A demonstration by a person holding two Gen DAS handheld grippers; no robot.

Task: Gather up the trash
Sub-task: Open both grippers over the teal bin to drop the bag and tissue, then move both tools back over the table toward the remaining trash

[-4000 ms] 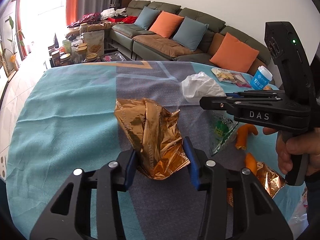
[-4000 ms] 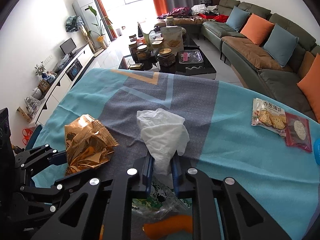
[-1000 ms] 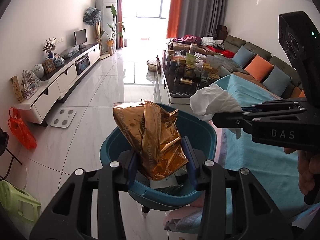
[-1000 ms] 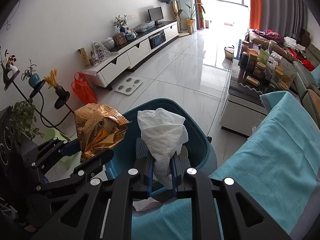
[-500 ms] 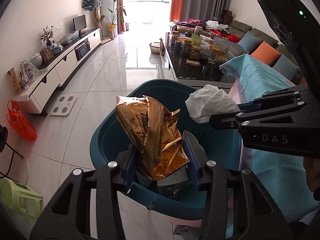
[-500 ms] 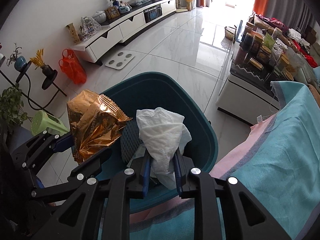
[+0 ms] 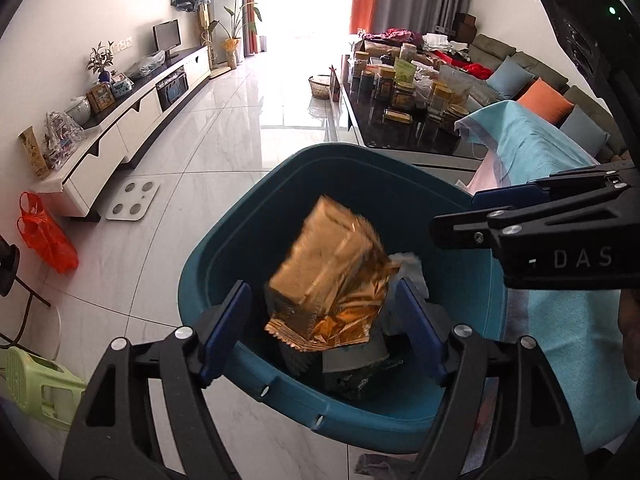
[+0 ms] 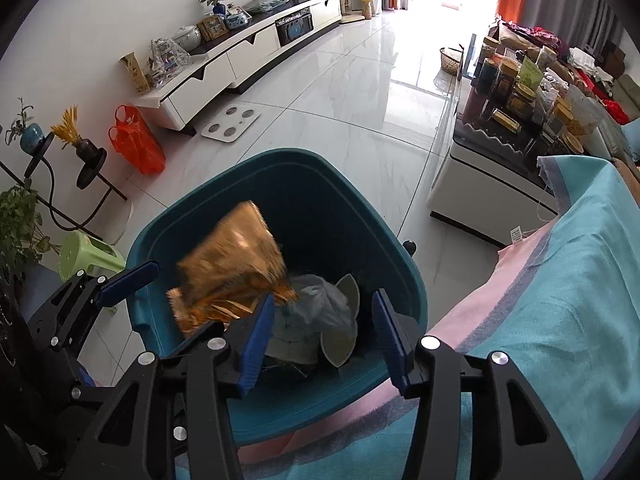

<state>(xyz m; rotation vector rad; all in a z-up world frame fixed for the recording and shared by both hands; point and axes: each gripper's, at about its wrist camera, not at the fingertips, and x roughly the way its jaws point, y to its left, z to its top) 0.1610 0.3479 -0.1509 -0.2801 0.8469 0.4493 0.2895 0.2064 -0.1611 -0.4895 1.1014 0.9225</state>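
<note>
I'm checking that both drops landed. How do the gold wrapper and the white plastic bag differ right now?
The gold wrapper is blurred and sits high at the teal bin's mouth, apparently mid-fall; the white plastic bag is sharp and lies low on the other rubbish. The wrapper is shiny foil, the bag dull and translucent. Both are free of the jaws, which have just been opening, and within the bin's rim.

From my remote station I read one marking: the white letters "DAS" on the black body of the right gripper, seen in the left wrist view. Print on the gold wrapper is too blurred to read. Nothing else legible.
</note>
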